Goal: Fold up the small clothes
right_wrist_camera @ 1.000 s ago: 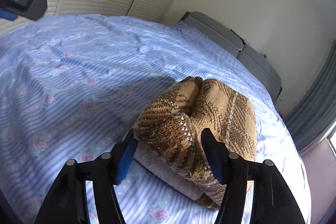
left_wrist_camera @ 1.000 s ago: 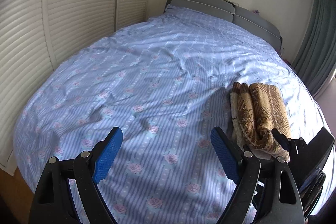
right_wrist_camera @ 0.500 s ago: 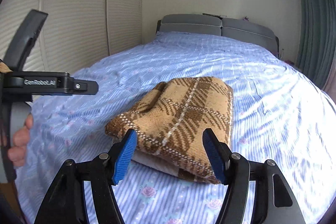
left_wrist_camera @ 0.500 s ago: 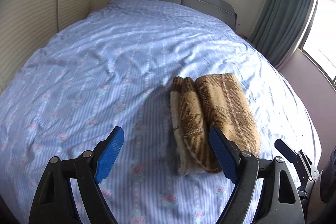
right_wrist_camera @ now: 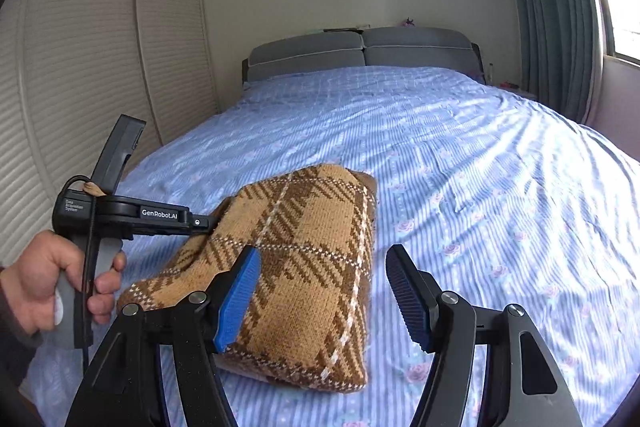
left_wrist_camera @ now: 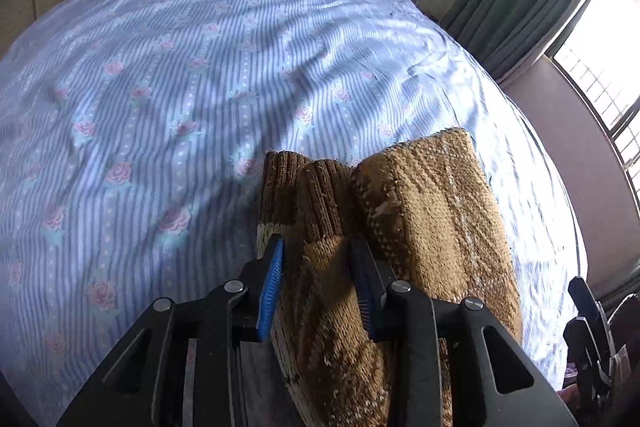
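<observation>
A folded brown plaid knit sweater [right_wrist_camera: 312, 259] lies on the bed, with its rolled sleeves [left_wrist_camera: 320, 211] along its left side. My left gripper [left_wrist_camera: 318, 275] points down at the near end of a sleeve roll. Its jaws are closing, and the blue pads [left_wrist_camera: 272, 283] press the knit from both sides. In the right wrist view the left gripper [right_wrist_camera: 202, 222] meets the sweater's left edge, held by a person's hand [right_wrist_camera: 60, 287]. My right gripper [right_wrist_camera: 324, 301] hovers open over the sweater's near right corner. One pad is above the knit and the other above the sheet.
The bed has a blue striped sheet with pink roses [left_wrist_camera: 160, 87] and a grey padded headboard [right_wrist_camera: 360, 51]. Louvred wardrobe doors [right_wrist_camera: 80, 87] run along the left. Green curtains [right_wrist_camera: 552, 7] and a bright window [left_wrist_camera: 600, 47] are on the right.
The left gripper swung right and down onto the sweater and narrowed its jaws around the sleeve roll. The right gripper rolled level and drew back a little, jaws unchanged.
</observation>
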The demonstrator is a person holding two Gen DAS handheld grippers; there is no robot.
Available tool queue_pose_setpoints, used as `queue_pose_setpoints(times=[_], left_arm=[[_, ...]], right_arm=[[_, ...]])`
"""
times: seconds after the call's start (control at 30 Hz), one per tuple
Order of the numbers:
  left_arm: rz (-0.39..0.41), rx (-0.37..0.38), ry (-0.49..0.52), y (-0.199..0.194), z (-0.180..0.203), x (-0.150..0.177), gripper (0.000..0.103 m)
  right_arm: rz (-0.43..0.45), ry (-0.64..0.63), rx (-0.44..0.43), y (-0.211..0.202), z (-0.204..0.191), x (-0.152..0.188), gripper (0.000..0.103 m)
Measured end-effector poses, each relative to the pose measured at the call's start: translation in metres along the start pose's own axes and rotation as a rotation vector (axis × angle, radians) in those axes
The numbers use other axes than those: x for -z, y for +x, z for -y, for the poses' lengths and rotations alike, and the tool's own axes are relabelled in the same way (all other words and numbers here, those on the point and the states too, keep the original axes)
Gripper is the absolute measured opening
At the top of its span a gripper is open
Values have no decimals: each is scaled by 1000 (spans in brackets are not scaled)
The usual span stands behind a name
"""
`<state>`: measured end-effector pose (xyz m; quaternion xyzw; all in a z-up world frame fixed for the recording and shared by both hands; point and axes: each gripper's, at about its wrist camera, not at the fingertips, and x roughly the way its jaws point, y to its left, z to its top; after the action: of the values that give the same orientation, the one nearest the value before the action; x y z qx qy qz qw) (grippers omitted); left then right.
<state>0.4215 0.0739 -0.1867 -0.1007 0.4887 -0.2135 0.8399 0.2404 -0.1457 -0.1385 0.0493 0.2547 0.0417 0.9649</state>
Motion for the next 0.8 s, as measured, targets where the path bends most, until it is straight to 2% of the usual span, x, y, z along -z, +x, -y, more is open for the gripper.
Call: queue_pose_setpoints(times=[0.07, 0.1, 0.2, 0.4, 0.57, 0.73, 0.8], left_arm=[[-29, 37, -14, 8, -3, -3, 37], [-31, 31, -7, 10, -2, -3, 37], [-19, 22, 39, 10, 7, -2, 19], [25, -162, 205, -8, 38, -12, 17], [67, -272, 331, -17, 53, -20, 17], [28, -238, 250, -10, 24, -20, 18], [25, -198, 228, -11, 17, -17, 18]], right_arm=[[-5, 10, 7, 4, 4, 1, 65], [-6, 17, 9, 6, 6, 2, 65], [-14, 40, 14, 11, 13, 4, 65], [-15, 71, 34, 12, 23, 6, 65], [-13, 76, 45, 13, 24, 6, 65], [-33, 82, 51, 16, 24, 10, 65], [-31, 79, 51, 16, 24, 10, 65]])
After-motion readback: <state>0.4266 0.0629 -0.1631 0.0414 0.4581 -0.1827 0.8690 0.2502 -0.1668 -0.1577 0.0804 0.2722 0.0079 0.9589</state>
